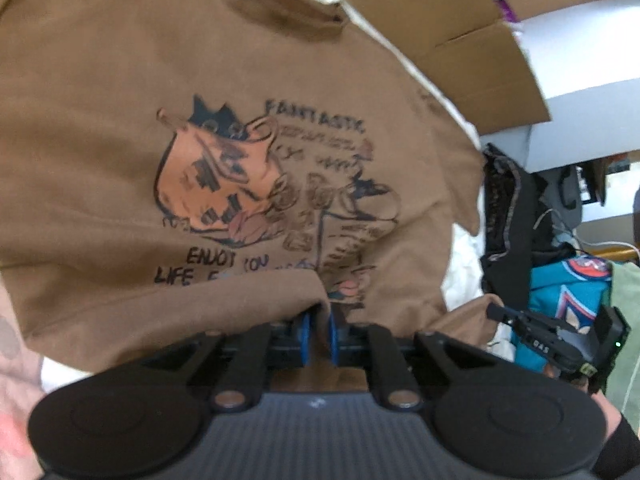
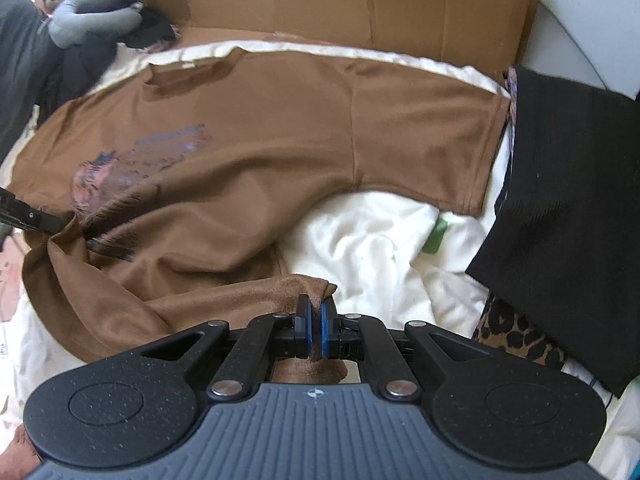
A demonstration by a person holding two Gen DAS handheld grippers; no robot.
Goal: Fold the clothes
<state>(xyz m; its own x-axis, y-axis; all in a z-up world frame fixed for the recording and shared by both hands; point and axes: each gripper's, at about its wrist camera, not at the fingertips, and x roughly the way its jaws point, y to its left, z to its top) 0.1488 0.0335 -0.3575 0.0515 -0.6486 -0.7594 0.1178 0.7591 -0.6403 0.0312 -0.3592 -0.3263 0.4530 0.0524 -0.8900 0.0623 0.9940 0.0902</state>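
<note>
While the brown T-shirt (image 2: 248,128) lies spread across white bedding (image 2: 376,240), both grippers pinch its lower hem. In the left wrist view the left gripper (image 1: 318,336) sits at bottom centre, its blue pads (image 1: 305,334) pressed nearly together with a fold of brown cloth caught between them; the hem lifts toward the camera and covers part of the printed lettering. In the right wrist view the right gripper (image 2: 316,330) is likewise squeezed onto a bunched corner of the same shirt at lower centre, fabric showing between and below its fingers.

One T-shirt is being handled, with one chest print (image 1: 276,196), which fills the middle of the left view and appears blurred at the left in the right view. Its collar lies toward the top of both frames, and one sleeve reaches to the right in the right view. One sheet of cardboard (image 2: 360,4) runs along the top. One black garment (image 2: 560,200) lies at the right edge of the right view, over a leopard-print piece (image 2: 516,332). One teal garment (image 1: 568,304) shows at the right of the left view.
</note>
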